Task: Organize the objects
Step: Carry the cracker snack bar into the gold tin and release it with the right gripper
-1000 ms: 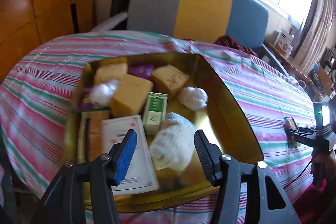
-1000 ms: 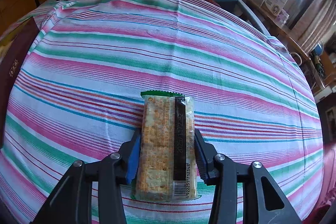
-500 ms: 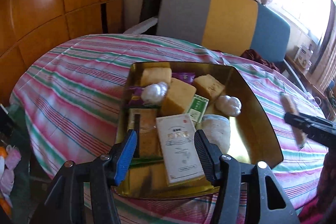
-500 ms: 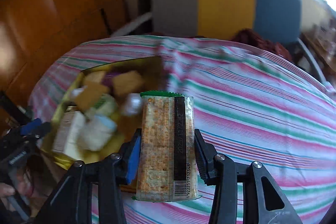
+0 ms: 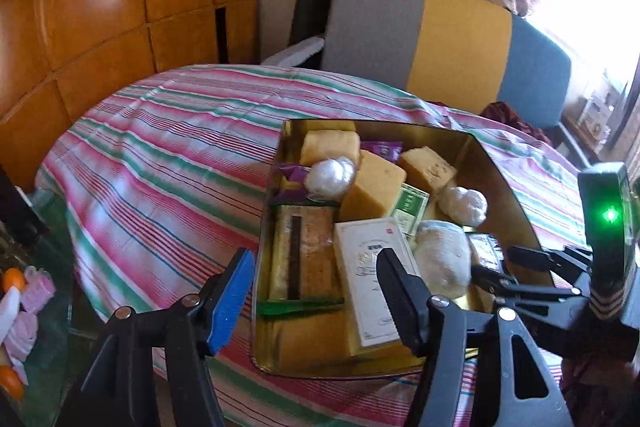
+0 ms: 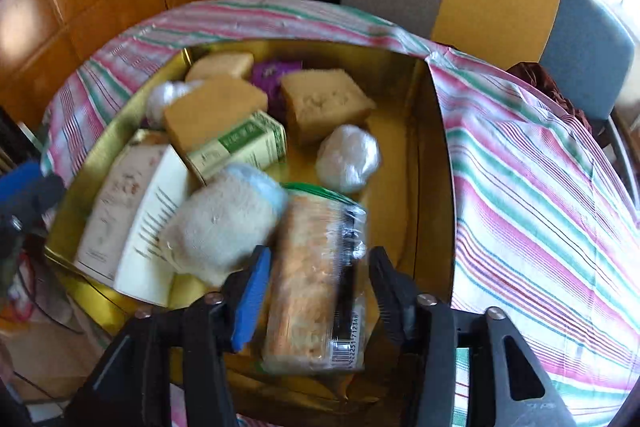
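A gold box [image 5: 500, 187] [image 6: 434, 131] sits on the striped tablecloth and holds yellow sponges [image 5: 370, 183], white wrapped balls [image 6: 348, 159], a green carton [image 6: 240, 147], a white booklet box [image 5: 370, 267], a white fluffy roll [image 6: 224, 223] and a cracker pack [image 5: 302, 255]. In the right wrist view my right gripper [image 6: 318, 287] is open, with a second cracker pack [image 6: 316, 287] lying loose between its fingers inside the box. My left gripper [image 5: 316, 287] is open and empty above the box's near left corner. The right gripper [image 5: 512, 275] also shows in the left wrist view.
A grey, yellow and blue chair [image 5: 440, 43] stands behind the round table. Wooden panelling [image 5: 100, 7] fills the left. A low glass surface with small items [image 5: 24, 307] lies at the lower left. Bare striped cloth [image 6: 540, 195] spreads right of the box.
My right gripper carried the cracker pack from the cloth to the box and opened, so the pack now sits loose. My left gripper shifted left and back from the box.
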A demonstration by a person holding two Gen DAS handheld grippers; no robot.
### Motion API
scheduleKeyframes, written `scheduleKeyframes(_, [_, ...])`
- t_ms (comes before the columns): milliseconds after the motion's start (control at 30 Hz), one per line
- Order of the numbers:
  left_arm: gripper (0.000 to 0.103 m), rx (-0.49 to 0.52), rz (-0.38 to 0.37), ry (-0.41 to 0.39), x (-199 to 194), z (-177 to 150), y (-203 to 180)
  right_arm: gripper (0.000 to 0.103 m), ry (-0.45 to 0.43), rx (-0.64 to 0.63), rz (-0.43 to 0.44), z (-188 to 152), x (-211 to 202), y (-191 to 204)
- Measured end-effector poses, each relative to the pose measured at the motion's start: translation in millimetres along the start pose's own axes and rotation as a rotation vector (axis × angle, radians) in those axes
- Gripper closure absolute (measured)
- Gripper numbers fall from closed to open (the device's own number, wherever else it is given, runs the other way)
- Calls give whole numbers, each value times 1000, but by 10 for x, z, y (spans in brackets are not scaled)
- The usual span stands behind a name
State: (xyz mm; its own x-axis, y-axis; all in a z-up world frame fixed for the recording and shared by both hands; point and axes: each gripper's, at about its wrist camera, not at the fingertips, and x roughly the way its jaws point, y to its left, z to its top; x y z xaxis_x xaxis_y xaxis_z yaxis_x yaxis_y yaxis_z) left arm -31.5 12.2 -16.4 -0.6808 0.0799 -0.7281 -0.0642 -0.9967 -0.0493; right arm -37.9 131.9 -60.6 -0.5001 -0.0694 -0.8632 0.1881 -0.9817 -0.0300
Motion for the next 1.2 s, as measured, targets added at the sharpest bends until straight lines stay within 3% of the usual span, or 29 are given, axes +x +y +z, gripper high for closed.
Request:
scheduleKeyframes(267, [39, -15, 44, -37, -125, 10, -20, 28, -80, 58, 15, -67, -187, -58])
scheduleKeyframes(500, [39, 16, 136, -117, -333, 8, -109, 24, -191, 140, 16, -192, -506, -81])
scheduleKeyframes(700, [39, -20, 67, -70, -356, -31, -125, 24, -259, 142, -9, -343, -754, 2])
scheduleKeyframes(1000, [39, -20, 11, -47, -370, -105, -202, 23, -285, 158, -87, -435, -883, 7])
scheduleKeyframes(1200, [40, -30, 31, -84, -400, -112, -150, 23, -275, 151, -82, -438, -866, 18])
